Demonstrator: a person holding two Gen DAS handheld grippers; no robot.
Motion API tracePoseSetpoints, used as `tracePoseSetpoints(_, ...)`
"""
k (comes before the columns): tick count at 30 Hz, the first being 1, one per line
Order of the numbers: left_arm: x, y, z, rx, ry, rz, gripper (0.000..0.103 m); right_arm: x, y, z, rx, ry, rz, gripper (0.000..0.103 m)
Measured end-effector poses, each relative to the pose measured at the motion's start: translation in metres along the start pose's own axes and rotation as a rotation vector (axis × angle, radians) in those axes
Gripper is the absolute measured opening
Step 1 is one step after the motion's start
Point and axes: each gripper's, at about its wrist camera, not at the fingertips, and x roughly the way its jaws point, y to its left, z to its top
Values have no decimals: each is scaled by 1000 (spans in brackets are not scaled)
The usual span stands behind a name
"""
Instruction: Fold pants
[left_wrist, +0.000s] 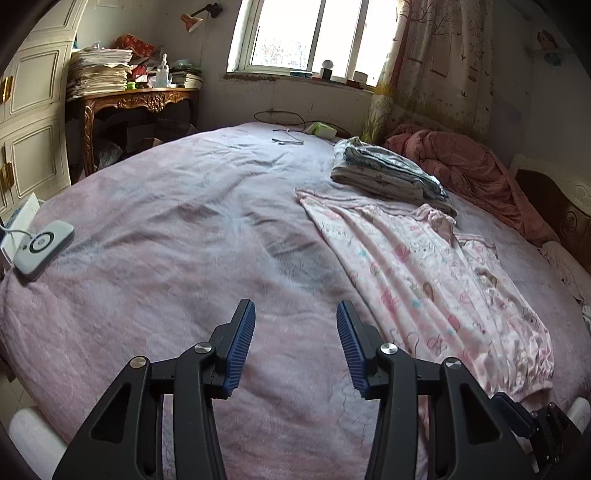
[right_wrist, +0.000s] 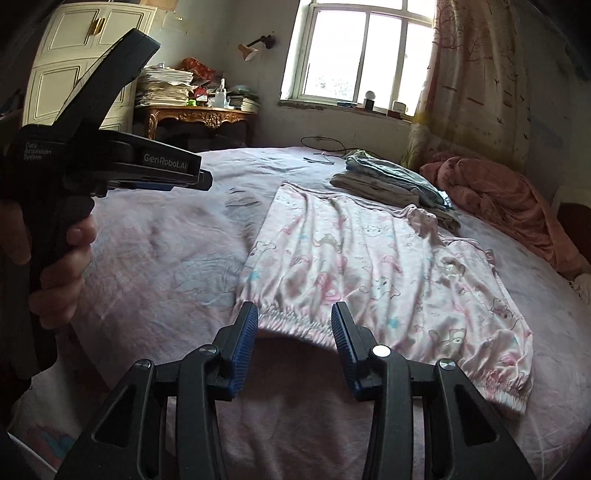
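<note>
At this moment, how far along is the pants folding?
Done: the pink printed pants are spread flat on the bed; a folded stack sits behind. In hand: nothing; the left gripper and right gripper are open, the right at the elastic waistband. Left: every fold.

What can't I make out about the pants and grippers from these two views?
- Pants: far end lies under the folded clothes stack, right wrist view.
- Right gripper: whether its fingertips touch the waistband; depth unclear.
- Left gripper: open over bare bedspread; its height above it unclear.
</note>
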Motion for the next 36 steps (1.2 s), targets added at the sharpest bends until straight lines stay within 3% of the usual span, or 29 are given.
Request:
tracePoseSetpoints(4,10,1,-11,-2,65,-16,44,2,-2,-12,55,48,3,42)
tracePoseSetpoints(8,5,-10,-10,31,32,-1,44,-5,-1,-13,118,52,71,42)
tracePoseSetpoints(13,1,-14,-10,49,8,14,44,1,18,-9,7,55,13,42)
tracePoseSetpoints(19,-5,-3,-7,11,-12,14,44,-8,38,-14,-303,-12,-138,42)
tracePoseSetpoints(23,-5,-4,-7,13,-7,4,44,0,41,-11,-325,34,-91,42)
tracePoseSetpoints(26,-4,-5,-8,15,-4,7,44,11,49,-8,-355,25,-127,42)
tracePoseSetpoints(30,-5,-1,-8,0,-6,9,44,25,47,-2,-327,45,-113,42)
tracePoseSetpoints(32,-4,1,-8,-8,0,3,44,27,46,1,-316,45,-102,39)
tracePoseSetpoints(36,-1,-2,-9,6,9,-4,44,29,40,3,-265,34,-119,11)
